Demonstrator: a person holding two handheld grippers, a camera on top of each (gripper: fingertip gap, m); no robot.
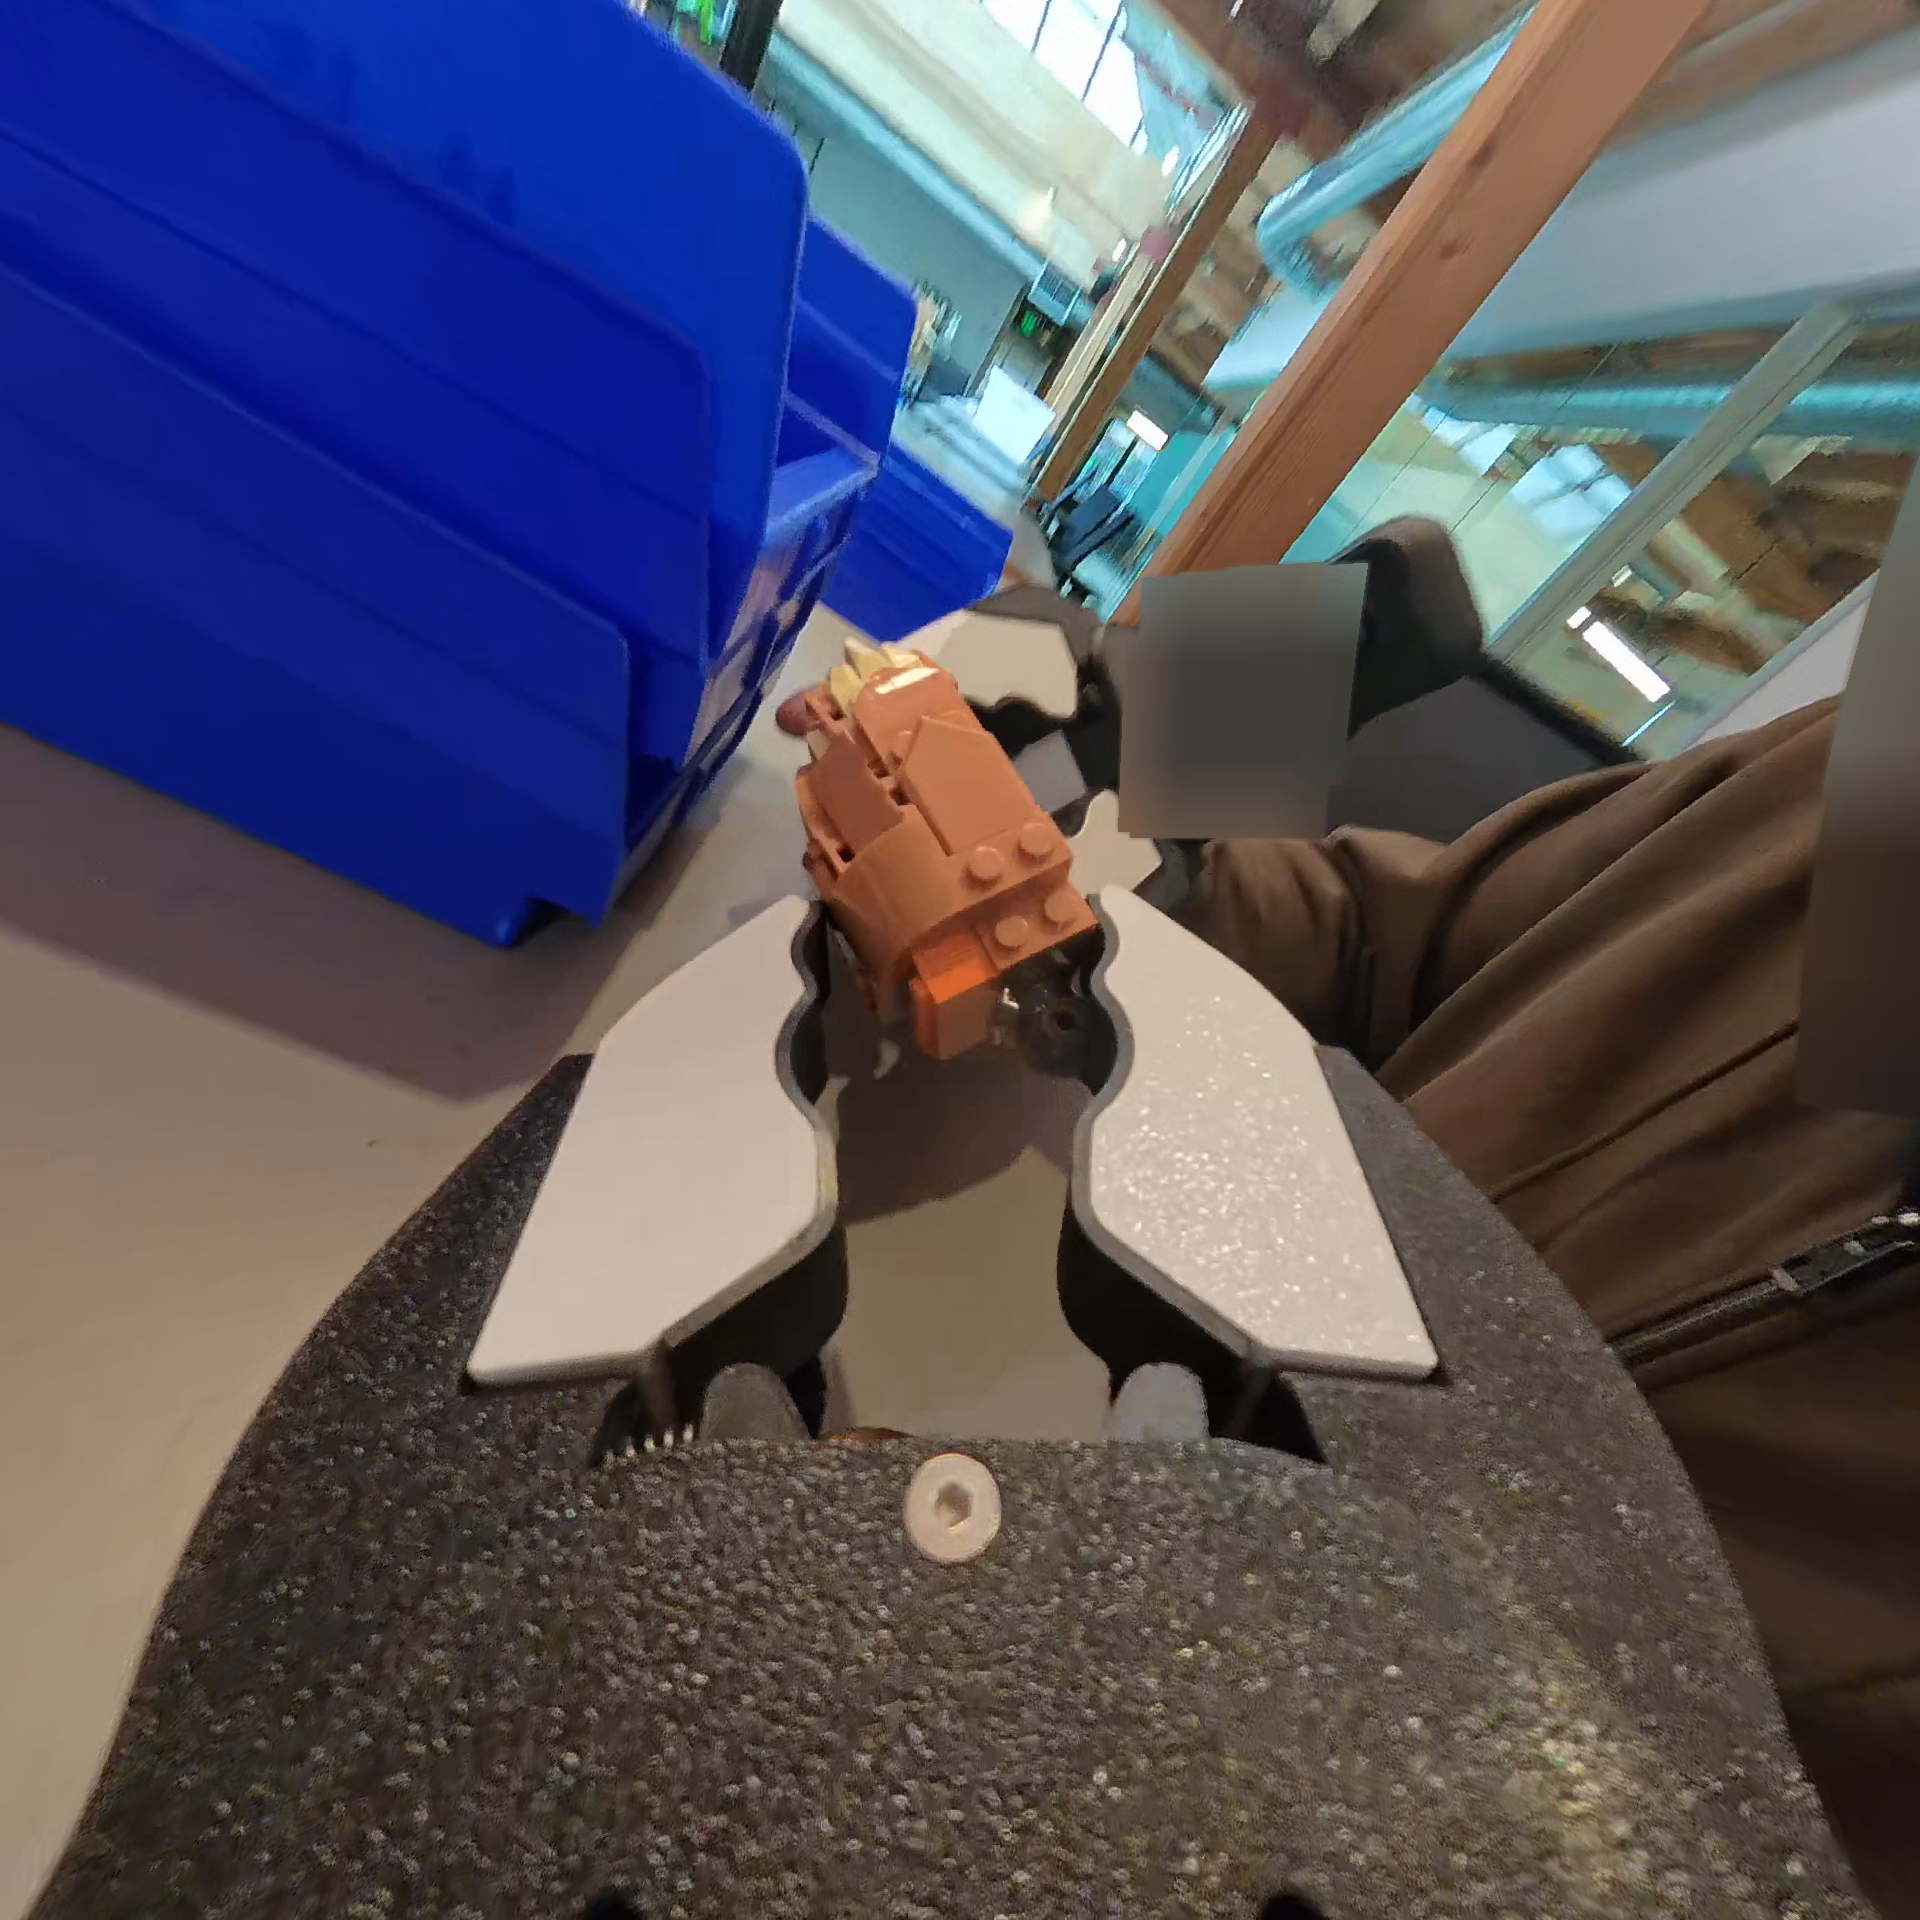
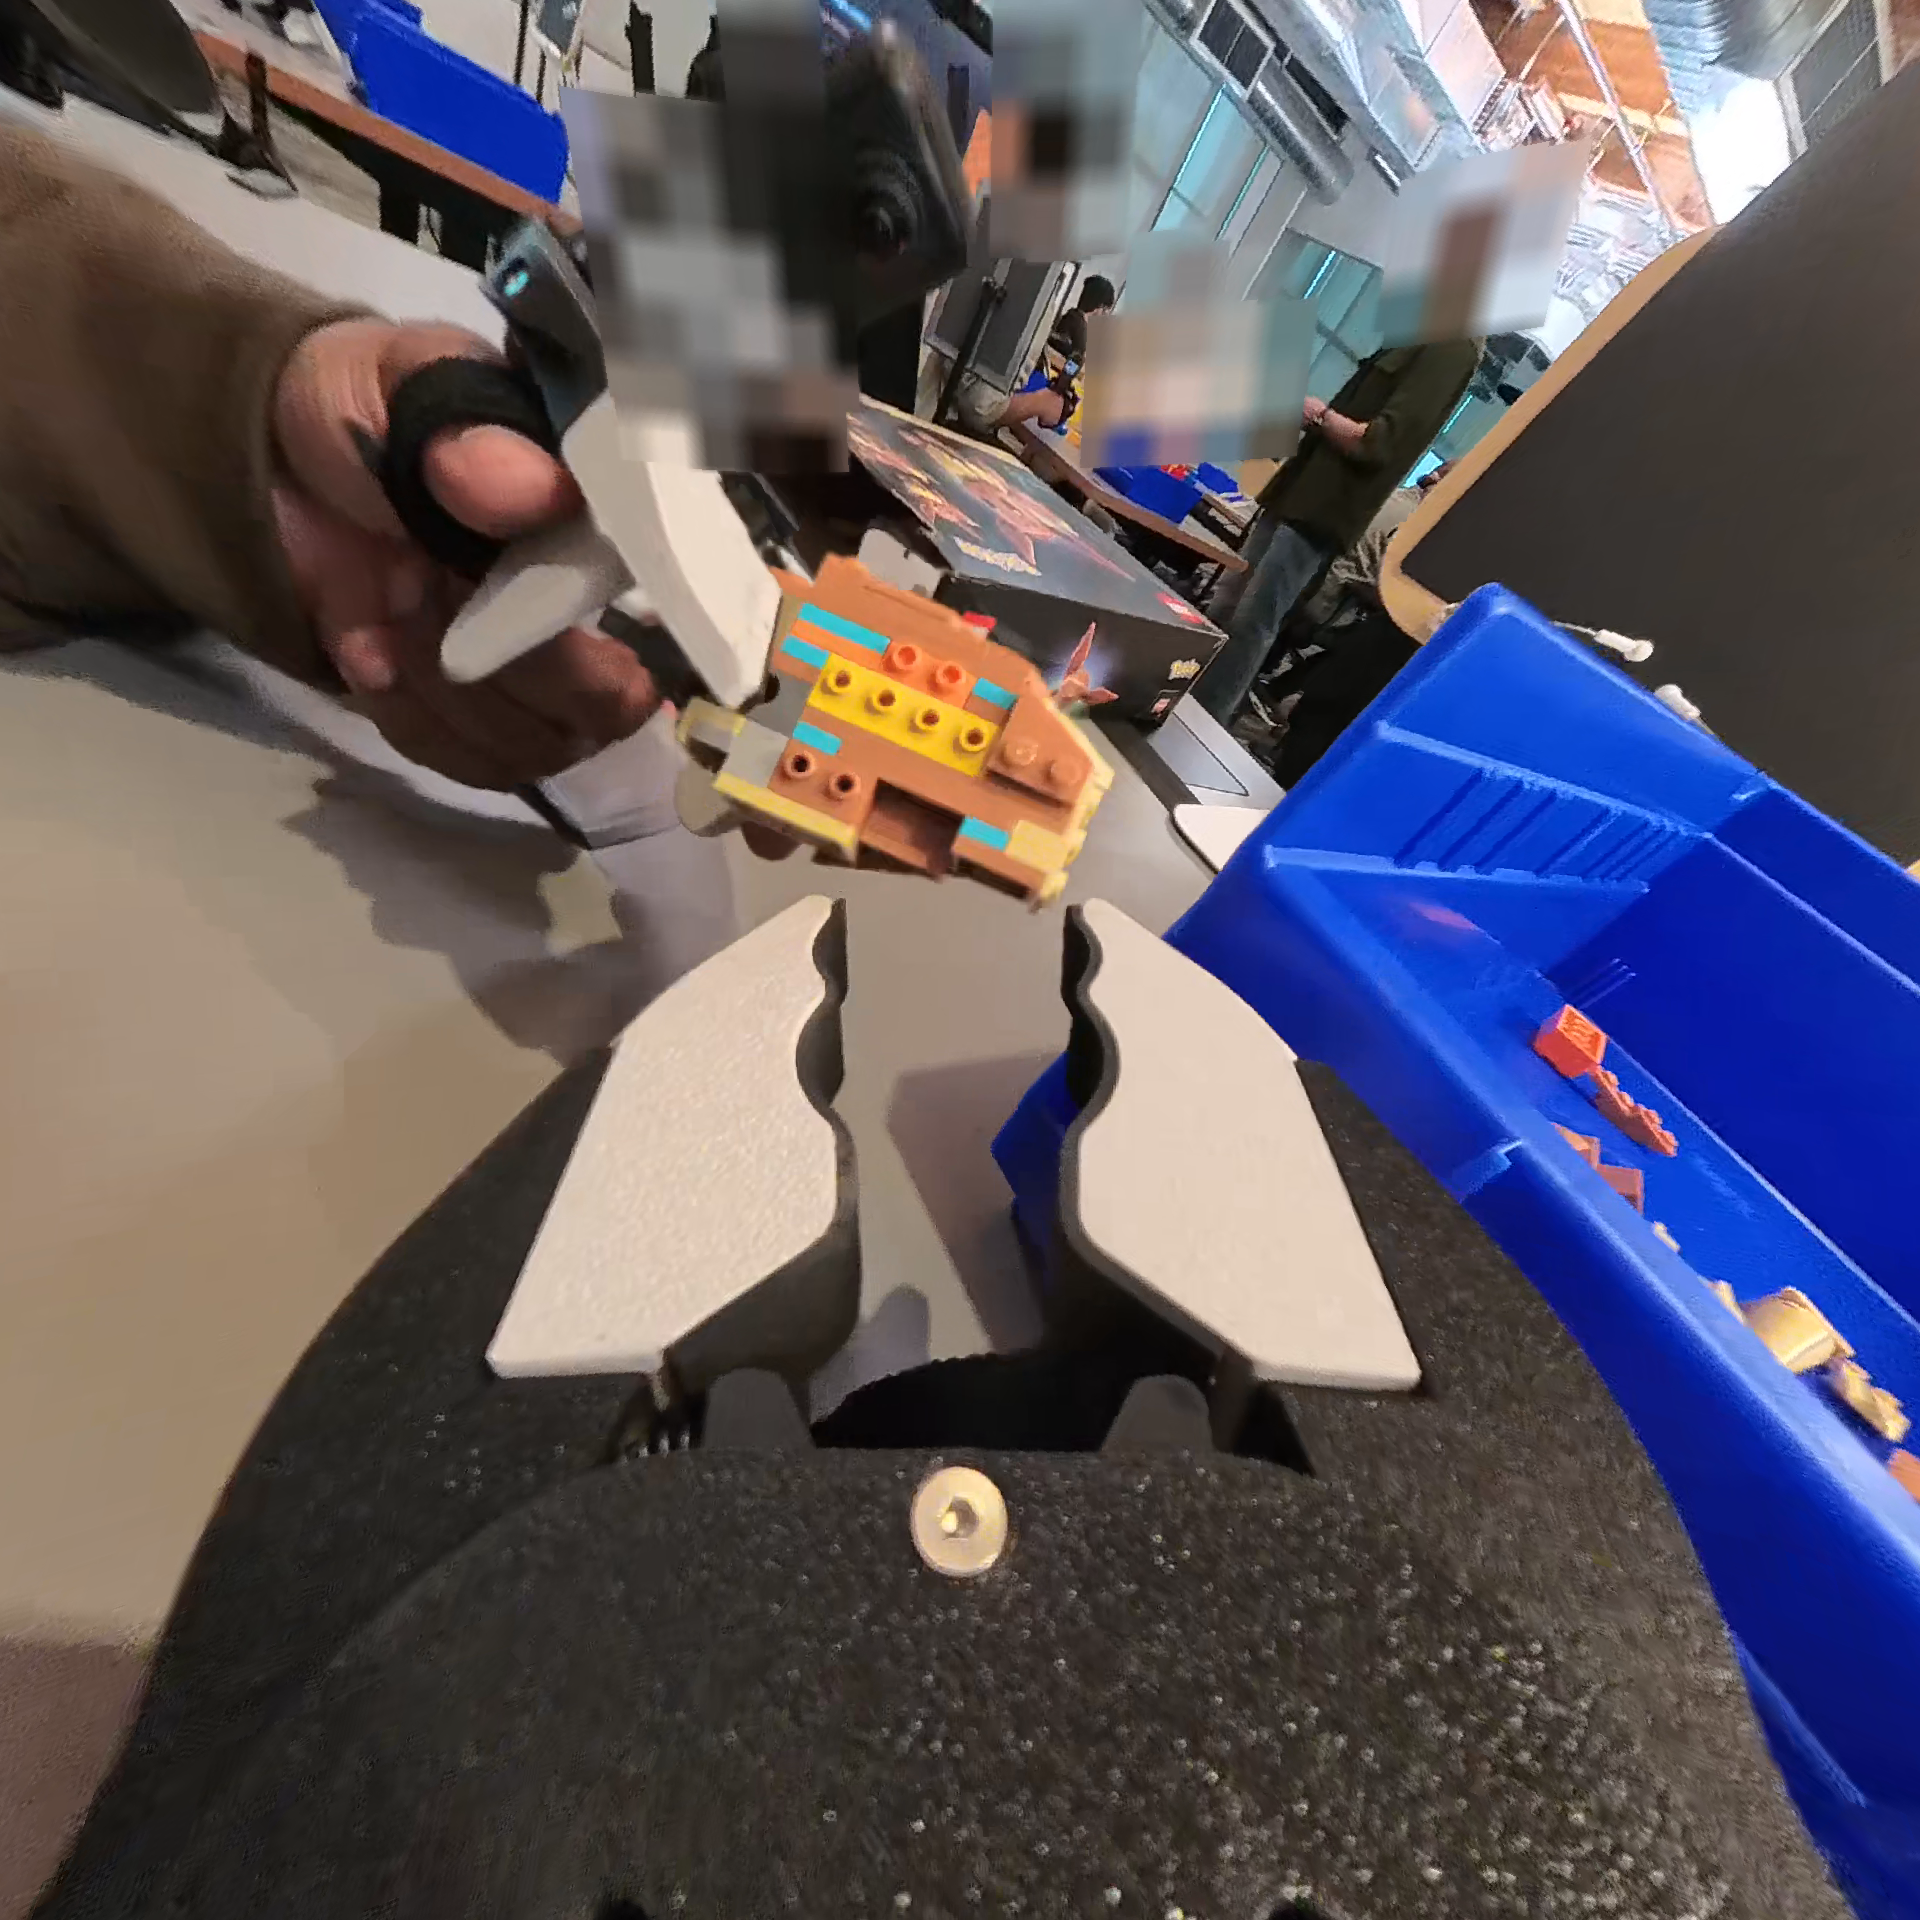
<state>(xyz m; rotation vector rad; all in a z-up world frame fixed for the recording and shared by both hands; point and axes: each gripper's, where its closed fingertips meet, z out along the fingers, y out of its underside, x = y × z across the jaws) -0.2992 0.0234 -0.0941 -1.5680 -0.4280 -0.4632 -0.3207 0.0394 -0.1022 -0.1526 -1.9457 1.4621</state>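
My left gripper [image 1: 956, 935] is shut on a brown brick model [image 1: 935, 852] and holds it by its near end above the grey table [image 1: 208, 1091]. The model points away from the camera and has tan pieces at its far tip. In the right wrist view the same model [image 2: 914, 748] shows its side of brown, yellow, orange and teal bricks, held by the left gripper [image 2: 732, 727] in a person's hand [image 2: 395, 561]. My right gripper [image 2: 956, 925] is open and empty, its fingertips just below and in front of the model, not touching it.
Stacked blue bins [image 1: 364, 468] stand at the left in the left wrist view. A blue bin [image 2: 1558, 883] with several loose bricks [image 2: 1621, 1101] stands right of my right gripper. A dark printed box [image 2: 1018, 540] lies behind the model. People stand at tables farther back. Less than 4 cm separates the two grippers' tips.
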